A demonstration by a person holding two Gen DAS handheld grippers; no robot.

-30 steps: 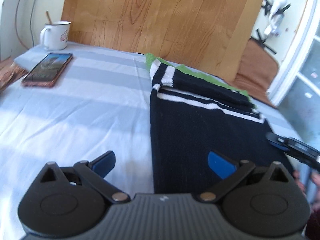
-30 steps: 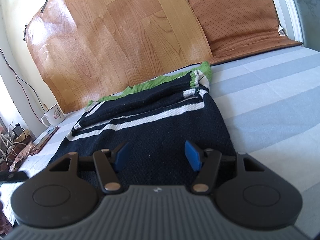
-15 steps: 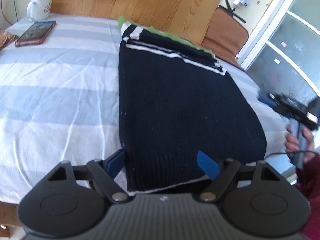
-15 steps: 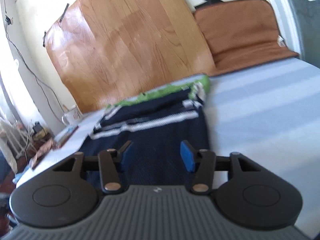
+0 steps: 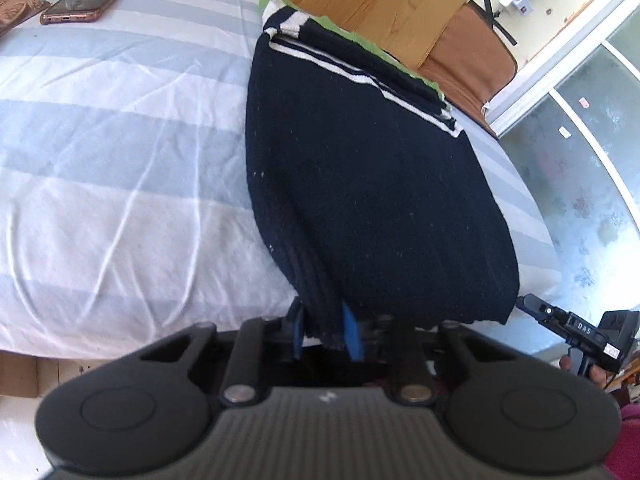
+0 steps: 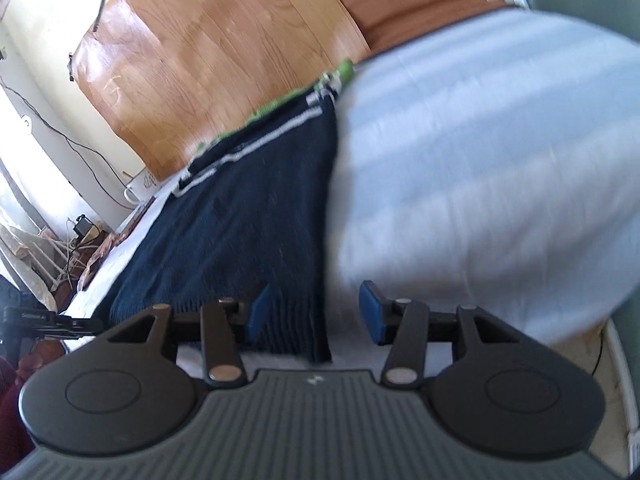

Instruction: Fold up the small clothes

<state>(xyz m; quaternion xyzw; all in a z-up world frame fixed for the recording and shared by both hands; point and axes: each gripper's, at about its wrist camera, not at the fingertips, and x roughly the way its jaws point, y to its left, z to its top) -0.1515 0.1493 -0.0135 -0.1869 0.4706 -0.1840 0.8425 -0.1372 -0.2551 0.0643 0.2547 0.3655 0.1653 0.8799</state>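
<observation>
Navy sweater with sleeves folded in lies on the bed; left gripper clamps its hem, right gripper spread wide at the other corner, final fold pending.

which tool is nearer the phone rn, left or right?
Left. The left tool is shut on the sweater's hem at its corner on the phone's side. The right tool is open at the hem's opposite corner, the sweater between it and the phone.

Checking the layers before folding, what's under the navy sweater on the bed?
A green garment peeks out beneath the navy sweater at its far end; striped bedsheet below. The rest is covered.
</observation>
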